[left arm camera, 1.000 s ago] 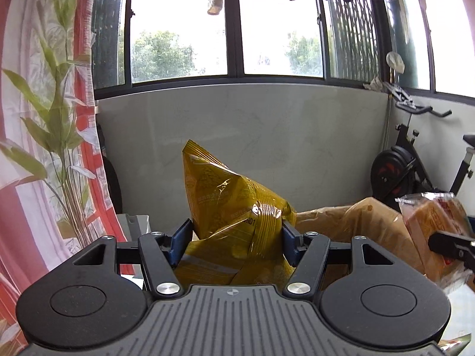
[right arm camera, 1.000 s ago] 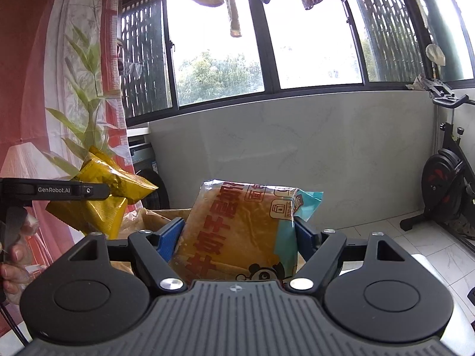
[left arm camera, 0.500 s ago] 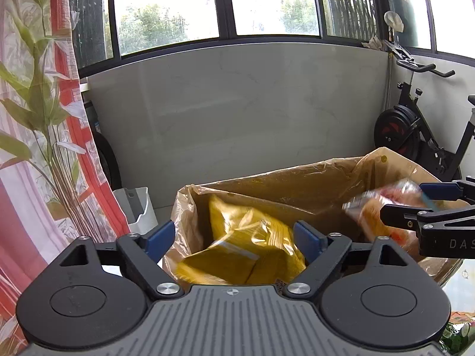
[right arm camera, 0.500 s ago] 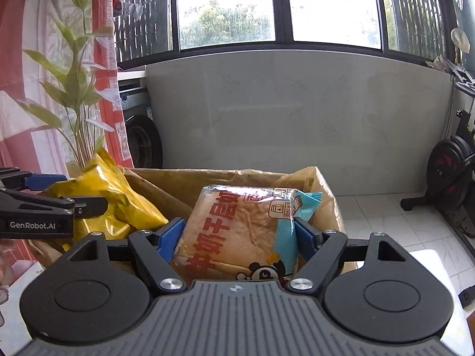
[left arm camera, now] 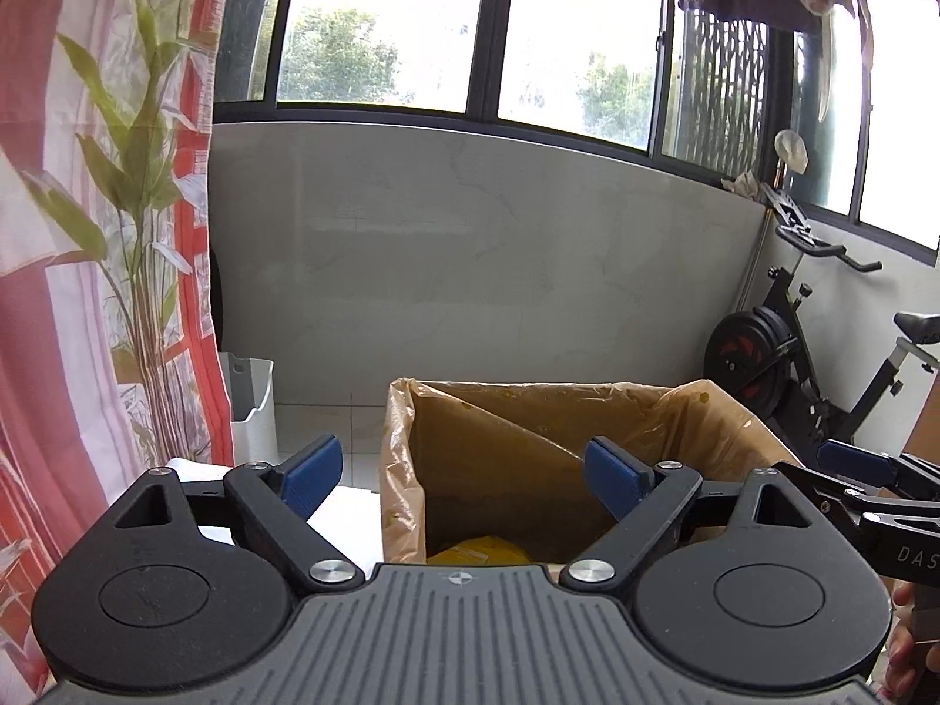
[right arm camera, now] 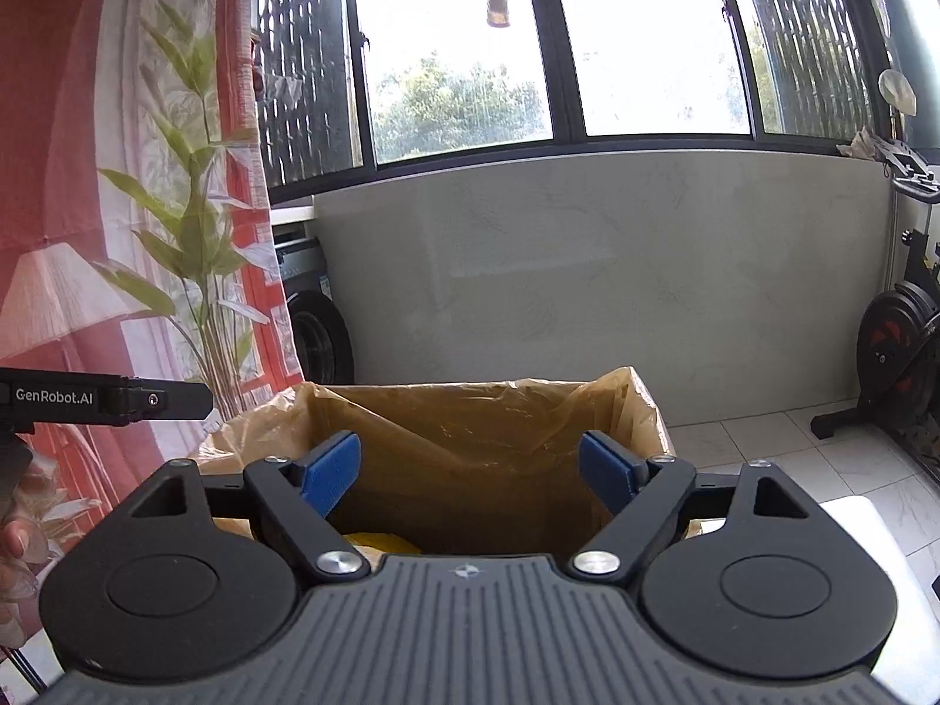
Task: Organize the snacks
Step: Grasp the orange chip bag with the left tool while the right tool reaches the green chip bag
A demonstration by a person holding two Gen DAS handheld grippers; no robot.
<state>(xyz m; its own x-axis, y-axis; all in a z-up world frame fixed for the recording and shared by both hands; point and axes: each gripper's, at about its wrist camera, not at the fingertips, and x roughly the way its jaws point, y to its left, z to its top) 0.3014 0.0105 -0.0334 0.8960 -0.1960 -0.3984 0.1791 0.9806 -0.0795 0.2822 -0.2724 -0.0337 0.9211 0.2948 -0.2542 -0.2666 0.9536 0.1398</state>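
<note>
Both tongs stood spread wide w/ nothing between the blue pads: left tongs (left arm camera: 464,473) and right tongs (right arm camera: 470,467) each hung just above the lined cardboard box (left arm camera: 405,470), pointed down into its mouth. The box (right arm camera: 646,405) sat on a white worktop (left arm camera: 346,514), plastic liner (left arm camera: 693,411) draped over the rim. The task's thing, a yellow snack pack (left arm camera: 479,547), lay at the bottom of the box; in the right view only a sliver of yellow (right arm camera: 376,540) showed past the tool body. No other snack could be made out inside; the rest of the box floor was hidden by the tools.

Judged step: drop done, tongs empty, so pull back and go for the next snack. To do it well, imo:

- Lift straight up before swinging sideways, so the pads don't snag the loose liner and drag it or the box along.
- Keep the two tools apart. The right tongs' arm (left arm camera: 869,499) showed close at the right edge of the left view, and the left one (right arm camera: 106,399) near the left edge of the right view, so both retreating inward at once risks a knock.
- Leave jaws wide for the next pick.
- Next pack: grip mid-body, lightly. Puffy bags squash and slip.
- Check the liner stays open and isn't folded over the mouth.
</note>
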